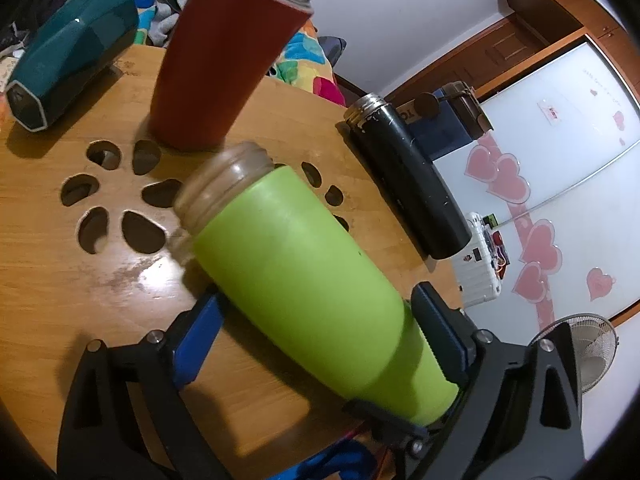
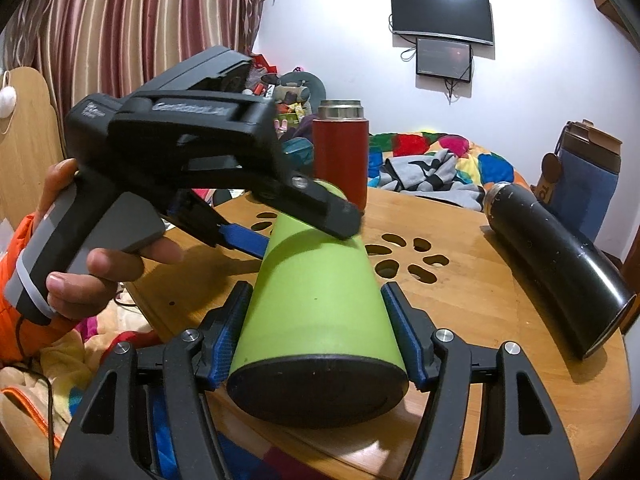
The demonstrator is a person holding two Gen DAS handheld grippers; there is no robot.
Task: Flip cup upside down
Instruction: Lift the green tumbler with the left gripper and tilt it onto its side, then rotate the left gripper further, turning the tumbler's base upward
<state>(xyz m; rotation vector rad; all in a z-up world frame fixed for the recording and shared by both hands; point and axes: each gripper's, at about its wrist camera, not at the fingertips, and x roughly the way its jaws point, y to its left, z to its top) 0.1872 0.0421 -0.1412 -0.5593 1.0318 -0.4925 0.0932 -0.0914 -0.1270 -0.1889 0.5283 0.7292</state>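
A green cup (image 1: 304, 276) with a clear threaded mouth lies on its side on the round wooden table (image 1: 48, 248). My left gripper (image 1: 316, 316) has its blue pads on both sides of the cup body. In the right wrist view the same green cup (image 2: 316, 300) points its black base at the camera, and my right gripper (image 2: 316, 320) has its blue pads against both sides near the base. The left gripper (image 2: 296, 224) reaches in from the left there, over the cup's far part.
A red cup (image 1: 224, 52) stands upright behind the green one. A black cup (image 1: 408, 184) lies on its side at the right. A teal cup (image 1: 72, 52) lies at the back left. A blue cup (image 2: 584, 172) stands by the table's far right edge. The table has petal-shaped holes (image 1: 120, 208).
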